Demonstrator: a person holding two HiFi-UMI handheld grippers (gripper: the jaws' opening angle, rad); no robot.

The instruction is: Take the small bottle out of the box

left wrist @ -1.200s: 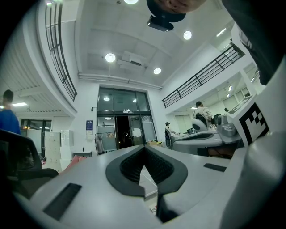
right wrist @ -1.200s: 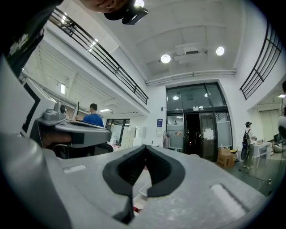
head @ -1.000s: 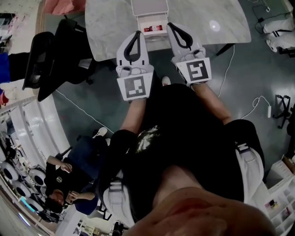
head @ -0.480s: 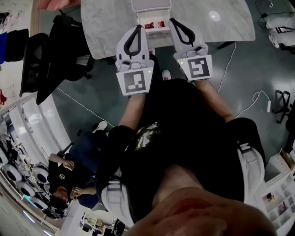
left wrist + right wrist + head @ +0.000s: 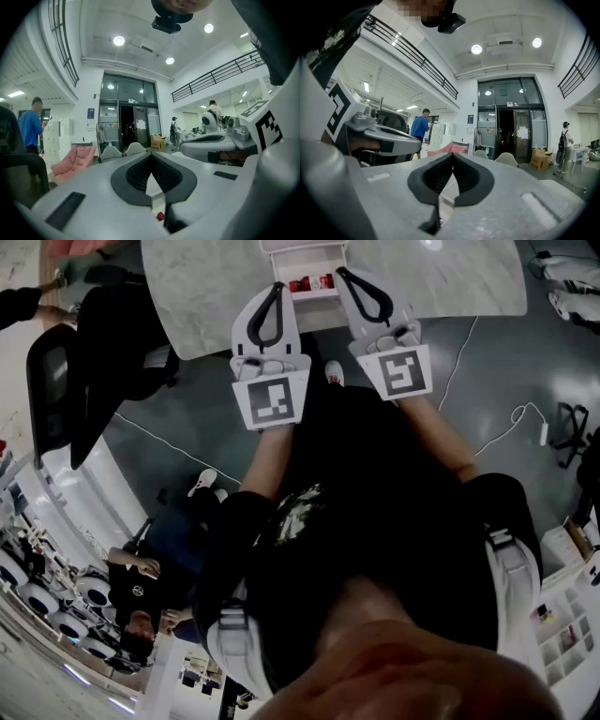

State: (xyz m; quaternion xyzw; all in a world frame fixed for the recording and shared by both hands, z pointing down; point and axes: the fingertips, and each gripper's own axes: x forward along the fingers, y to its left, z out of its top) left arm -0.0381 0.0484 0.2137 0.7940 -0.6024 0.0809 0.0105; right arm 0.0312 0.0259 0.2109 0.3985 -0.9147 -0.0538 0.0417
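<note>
- Reads as the approach: left gripper and right gripper poised over the near edge of the desk, one on each side of the white box.
- Finds both pairs of jaws pressed together at the tips, in the left gripper view and the right gripper view alike, with nothing clamped between them.
- Puts the small bottle inside the open-topped box, among the red pieces lined along its near side; cannot tell one from another at this size.
- Catches a red spot low beneath the left gripper's jaws, probably one of those pieces.
- To do the step well: spread one gripper's jaws before entering the box, not after.
- Come down from above, straddle only the chosen bottle, and close on its body rather than its cap.
- Rest the other gripper against the box's outer wall, lest the box slide or rise with the bottle.
- Lift straight up until clear of the rim.
</note>
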